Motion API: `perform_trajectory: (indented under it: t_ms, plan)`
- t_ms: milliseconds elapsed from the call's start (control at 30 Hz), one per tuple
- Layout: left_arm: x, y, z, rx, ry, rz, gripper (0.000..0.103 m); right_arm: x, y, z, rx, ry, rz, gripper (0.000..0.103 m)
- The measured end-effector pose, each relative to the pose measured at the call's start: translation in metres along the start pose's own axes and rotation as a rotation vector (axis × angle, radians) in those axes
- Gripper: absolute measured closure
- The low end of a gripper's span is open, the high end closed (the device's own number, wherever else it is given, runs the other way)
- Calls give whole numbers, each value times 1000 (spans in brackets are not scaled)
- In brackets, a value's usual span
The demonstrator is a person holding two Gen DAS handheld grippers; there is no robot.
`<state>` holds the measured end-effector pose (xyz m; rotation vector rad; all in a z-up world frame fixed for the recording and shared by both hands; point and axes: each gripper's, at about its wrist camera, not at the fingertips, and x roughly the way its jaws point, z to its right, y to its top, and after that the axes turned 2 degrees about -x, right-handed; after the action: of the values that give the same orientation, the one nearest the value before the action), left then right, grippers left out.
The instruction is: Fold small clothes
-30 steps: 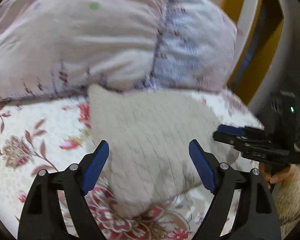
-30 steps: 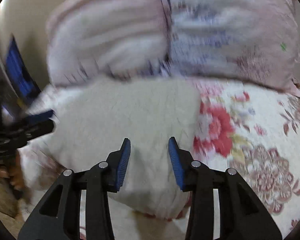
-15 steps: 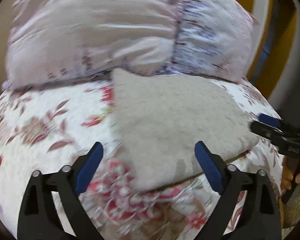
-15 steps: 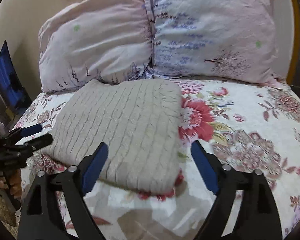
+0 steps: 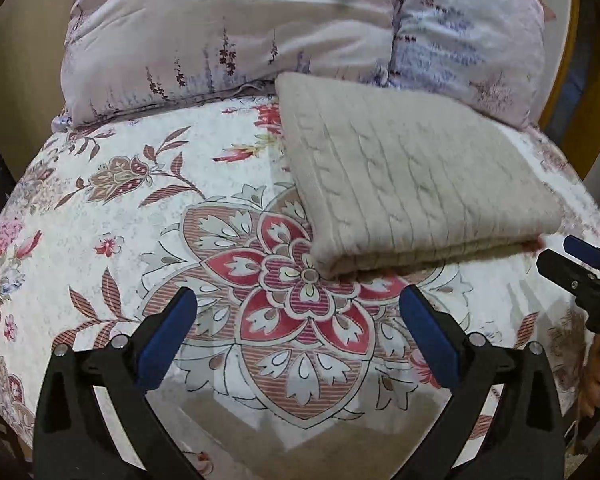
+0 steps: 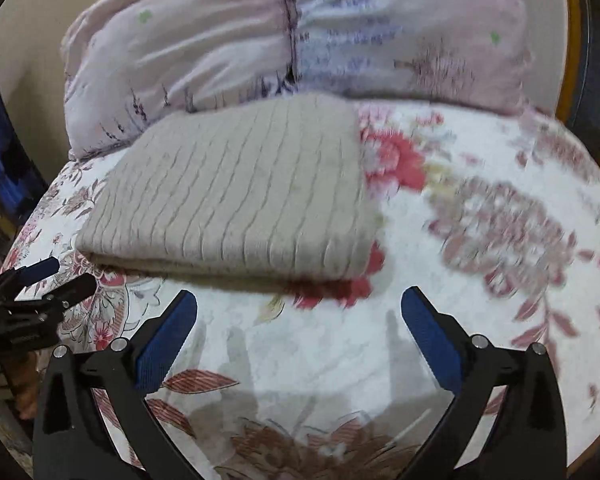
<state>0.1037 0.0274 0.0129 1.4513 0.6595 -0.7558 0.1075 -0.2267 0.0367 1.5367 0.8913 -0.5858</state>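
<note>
Nearest in each wrist view are the blue pads of that gripper: the left gripper and the right gripper both stand with jaws spread wide, having just been opening, and nothing lies between them but the flowered bedspread. Neither touches the cloth. Just beyond the fingertips lies the sweater, a beige cable-knit folded into a thick rectangle, flat on the bedspread. From the right wrist view the sweater has its folded edge facing the grippers and its long side running roughly left to right, though motion blur makes the far corners hard to judge. In the left wrist view it sits to the right of centre, its near corner pointing toward the left gripper, with the right gripper's tips showing just off its right corner. Its far edge meets two pale pink pillows propped side by side at the head of the bed.
</note>
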Motion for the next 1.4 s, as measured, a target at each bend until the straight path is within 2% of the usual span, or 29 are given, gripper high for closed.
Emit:
perform_trajectory:
  t_ms: [133, 400, 667, 1400]
  plan:
    - [8, -2, 9, 32, 61, -37, 2, 9, -4, -11, -28, -46, -42, 1]
    - [11, -3, 4, 0, 30, -50, 2, 18, -9, -25, -69, -109, -69, 1]
    - [13, -2, 4, 8, 21, -37, 2, 15, -12, -26, -53, -118, -42, 1]
    - [13, -3, 4, 7, 21, -36, 2, 16, -10, -23, -58, -112, -42, 1]
